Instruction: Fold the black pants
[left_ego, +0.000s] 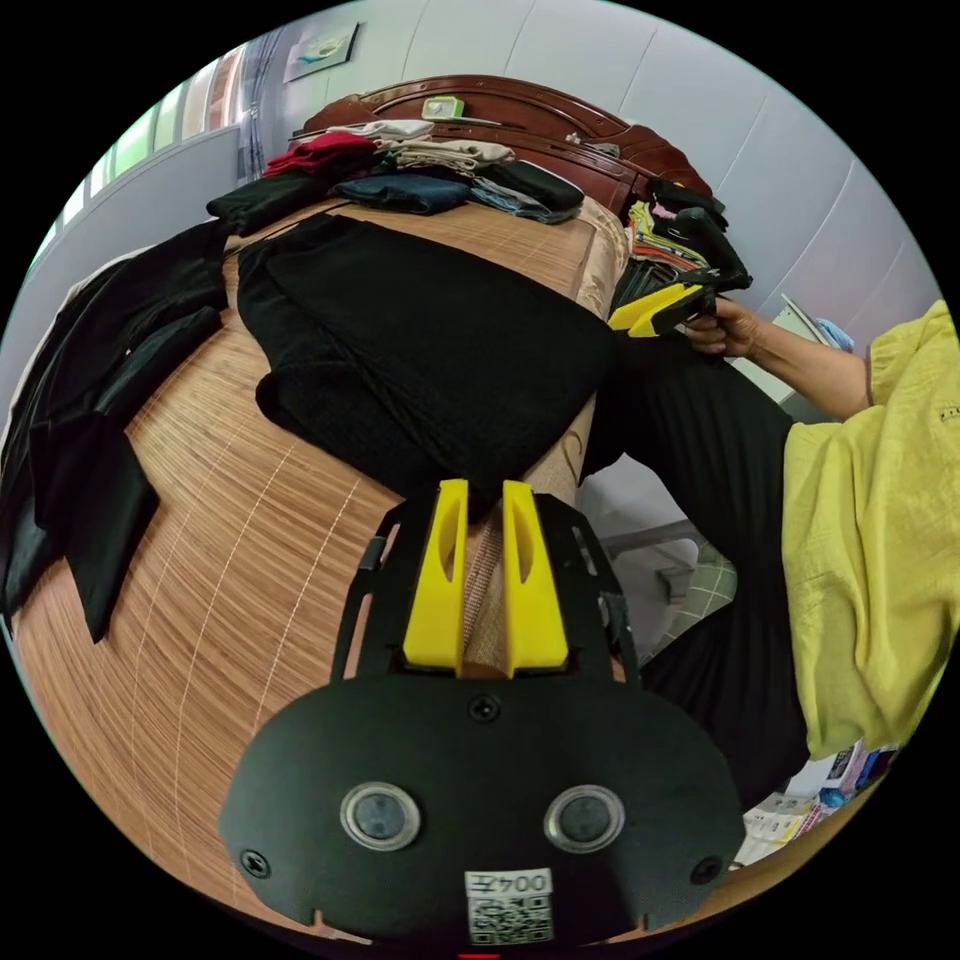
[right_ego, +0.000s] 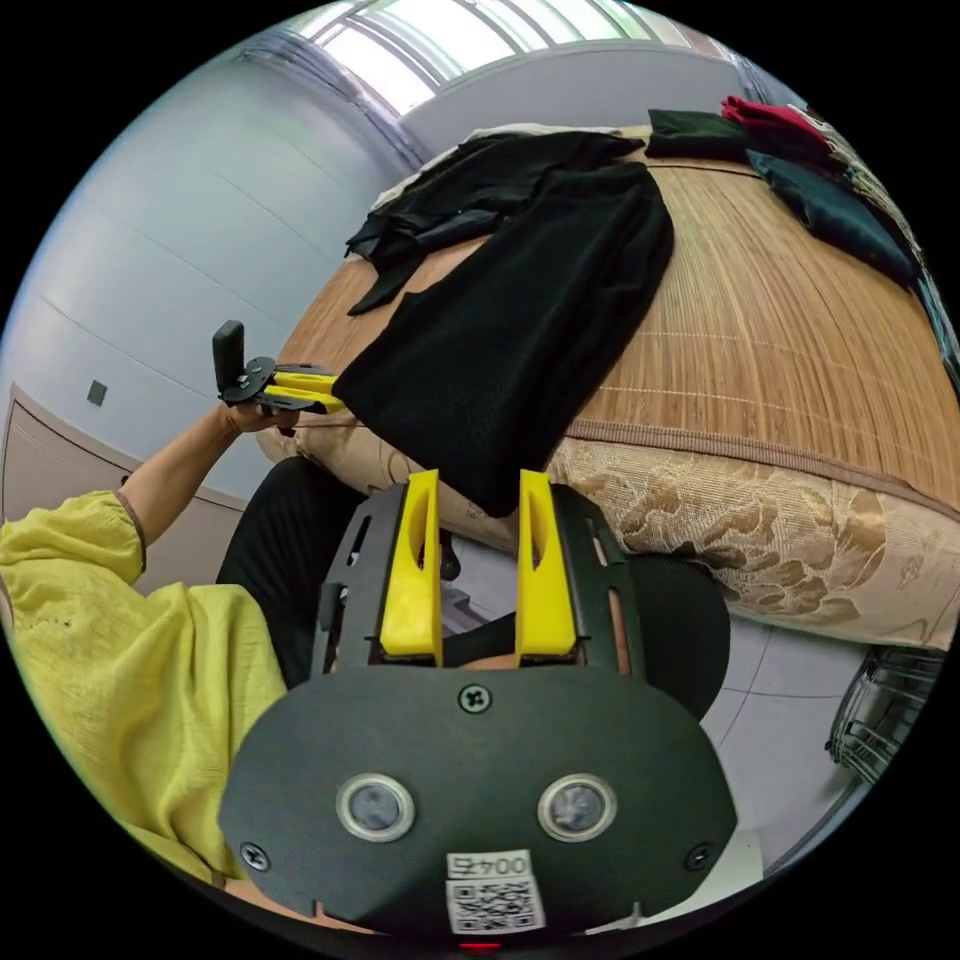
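The black pants (left_ego: 430, 330) (right_ego: 530, 300) lie flat across a bamboo mat (left_ego: 220, 600) (right_ego: 800, 330) on a bed, with one end hanging slightly over the bed's side. My left gripper (left_ego: 485, 492) (right_ego: 335, 392) is at one corner of that end, a narrow gap between its jaws and black cloth at the tips. My right gripper (right_ego: 480, 482) (left_ego: 615, 322) is at the other corner, jaws wider apart, the corner's point lying between the tips. The cloth edge runs straight from one gripper to the other.
More black clothes (left_ego: 90, 400) (right_ego: 480, 190) lie spread beyond the pants. Folded garments (left_ego: 420, 170) (right_ego: 800, 180) are piled by the wooden headboard (left_ego: 560, 110). A person in a yellow top (left_ego: 870, 560) (right_ego: 120, 640) is beside the bed. A wire basket (right_ego: 890, 720) stands on the floor.
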